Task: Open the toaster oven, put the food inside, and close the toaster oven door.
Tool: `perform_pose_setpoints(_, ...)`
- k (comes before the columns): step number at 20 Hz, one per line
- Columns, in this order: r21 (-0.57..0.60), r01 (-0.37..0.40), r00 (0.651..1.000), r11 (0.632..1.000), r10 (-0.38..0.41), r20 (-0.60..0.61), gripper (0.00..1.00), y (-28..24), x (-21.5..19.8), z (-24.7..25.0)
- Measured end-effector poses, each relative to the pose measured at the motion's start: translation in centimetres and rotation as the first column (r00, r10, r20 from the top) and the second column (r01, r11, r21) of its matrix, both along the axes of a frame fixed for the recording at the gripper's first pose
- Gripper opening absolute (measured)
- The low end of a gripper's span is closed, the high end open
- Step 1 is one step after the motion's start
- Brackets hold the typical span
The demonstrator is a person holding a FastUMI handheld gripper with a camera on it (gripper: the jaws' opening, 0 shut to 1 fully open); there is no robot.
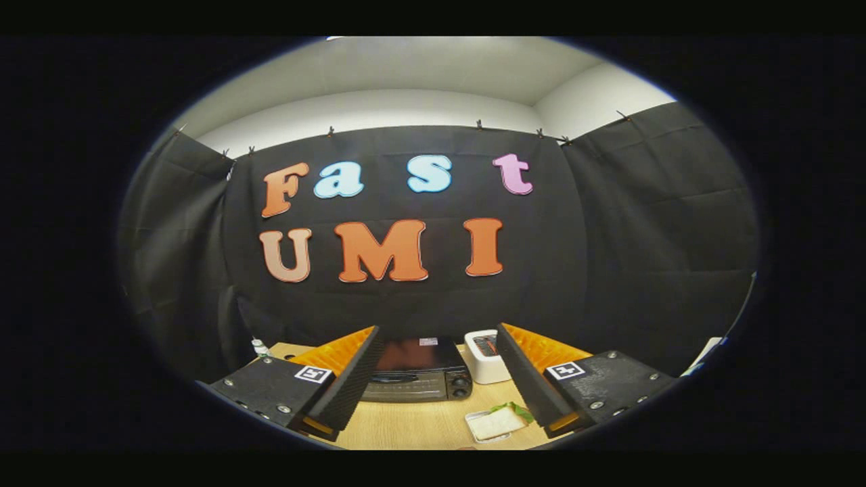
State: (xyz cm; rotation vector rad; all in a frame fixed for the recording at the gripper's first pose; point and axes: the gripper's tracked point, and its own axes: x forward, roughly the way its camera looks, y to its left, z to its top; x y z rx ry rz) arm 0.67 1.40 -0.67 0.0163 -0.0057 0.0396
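Note:
A black toaster oven (418, 375) stands on the wooden table (413, 426) beyond my fingers, its door shut and two knobs at its right end. In front of it, nearer my right finger, lies a small clear tray (496, 425) with a pale sandwich and a green leaf. My gripper (436, 368) is held above the table with its jaws wide apart and nothing between them. The oven sits in the gap between the two fingers, well ahead.
A white pop-up toaster (486, 357) stands just right of the oven, close to my right finger. A small bottle (260, 348) rests at the table's far left corner. Black cloth walls close off the back and both sides.

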Motion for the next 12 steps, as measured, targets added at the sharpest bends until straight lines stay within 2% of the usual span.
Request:
perform_pose_setpoints(5, 0.004, -0.051, 0.998, 0.999, 0.051, 0.044, 0.99, 3.3, 1.7, -0.7)
perform_pose_setpoints(12, -0.012, -0.133, 0.99, 0.991, 0.133, 0.049, 0.99, 9.6, 5.8, -5.1)
